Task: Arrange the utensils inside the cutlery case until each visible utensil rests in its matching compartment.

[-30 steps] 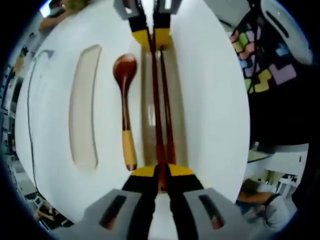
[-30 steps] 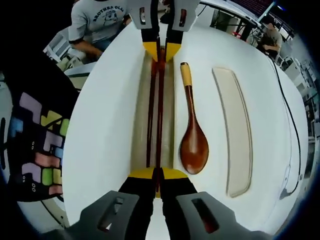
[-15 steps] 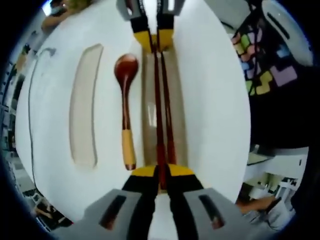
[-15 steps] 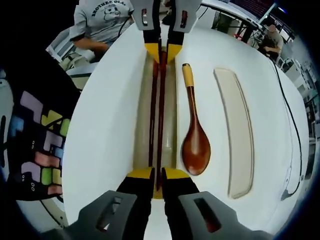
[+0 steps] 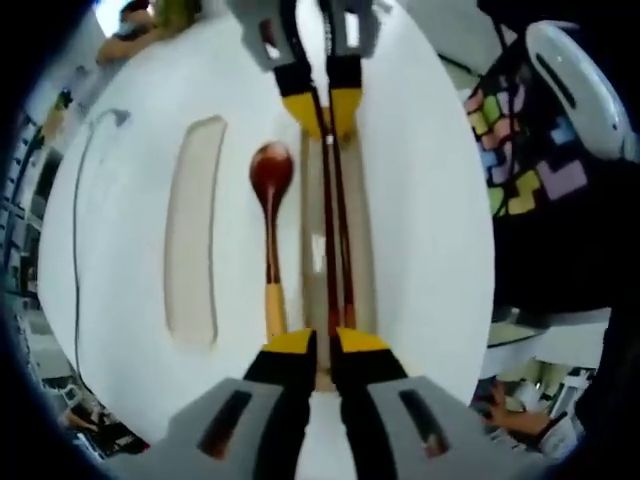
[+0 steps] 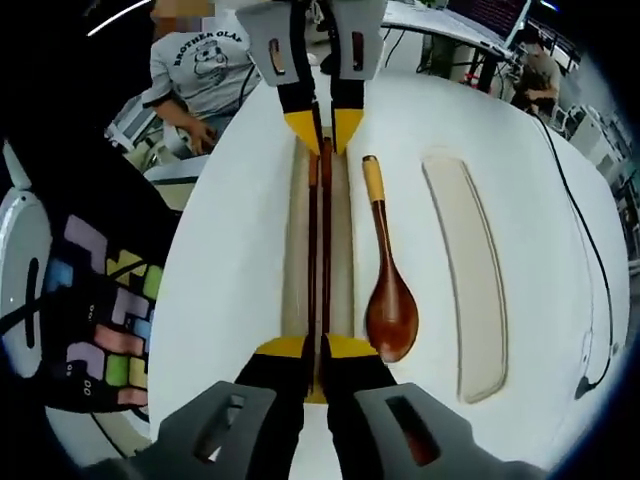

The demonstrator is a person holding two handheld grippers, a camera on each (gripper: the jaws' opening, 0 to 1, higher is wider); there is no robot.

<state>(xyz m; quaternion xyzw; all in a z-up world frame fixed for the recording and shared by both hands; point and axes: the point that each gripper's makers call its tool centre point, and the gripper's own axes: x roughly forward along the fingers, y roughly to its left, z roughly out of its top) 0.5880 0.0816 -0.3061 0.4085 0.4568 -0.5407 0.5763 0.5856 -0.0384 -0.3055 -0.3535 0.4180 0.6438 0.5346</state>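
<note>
The pair of dark red wooden chopsticks (image 5: 336,235) lies lengthwise in the narrow middle compartment of the white cutlery case (image 5: 420,200), so the placing step looks nearly done. The left gripper (image 5: 318,345) and the right gripper (image 6: 314,352) sit at opposite ends of that slot, jaws parted only a sliver around the stick tips; whether they pinch them I cannot tell. Next comes letting go and lifting clear. The brown wooden spoon with a yellow handle end (image 6: 386,275) lies just beside the chopstick slot, and the long shallow compartment (image 6: 470,280) beyond it stands vacant.
</note>
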